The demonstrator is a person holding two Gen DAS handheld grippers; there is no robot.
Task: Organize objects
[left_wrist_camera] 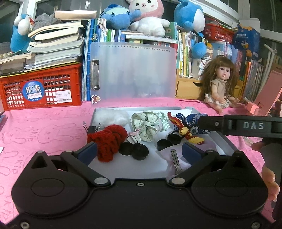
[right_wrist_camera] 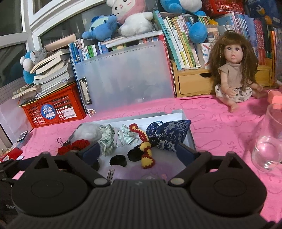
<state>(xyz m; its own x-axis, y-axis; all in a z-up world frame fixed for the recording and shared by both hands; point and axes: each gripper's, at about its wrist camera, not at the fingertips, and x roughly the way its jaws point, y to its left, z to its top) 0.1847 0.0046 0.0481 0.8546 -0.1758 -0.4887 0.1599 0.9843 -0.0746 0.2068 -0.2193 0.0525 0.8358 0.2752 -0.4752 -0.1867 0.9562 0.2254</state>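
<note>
Both grippers hang wide apart and hold nothing: the left gripper (left_wrist_camera: 139,151) above the near end of the tray (left_wrist_camera: 222,141), the right gripper (right_wrist_camera: 137,151) over the same tray (right_wrist_camera: 189,130) from the other side. Nearest in the tray lie a metal clip (left_wrist_camera: 175,159) on pale paper and four black caps (left_wrist_camera: 140,152), two near the red crochet piece (left_wrist_camera: 109,142) and two near the red-and-yellow crochet cord (left_wrist_camera: 185,131). A black binder clip (left_wrist_camera: 91,128) sits at the tray's left rim, touching the red crochet. Behind them lie a floral scrunchie (left_wrist_camera: 146,126), a striped one (left_wrist_camera: 163,119), a blue patterned pouch (right_wrist_camera: 169,135) and white stuffing (left_wrist_camera: 111,117) in the far left corner. The tray rests on the pink-clothed surface (left_wrist_camera: 44,126). To the right, outside the tray, stands a clear glass (right_wrist_camera: 269,141). Further back a doll (right_wrist_camera: 234,77) sits on the cloth, a frosted clipboard (left_wrist_camera: 132,70) leans upright, and a red crate (left_wrist_camera: 42,89) carries stacked books (left_wrist_camera: 52,45). Plush toys (left_wrist_camera: 146,15) sit on top of the book row
</note>
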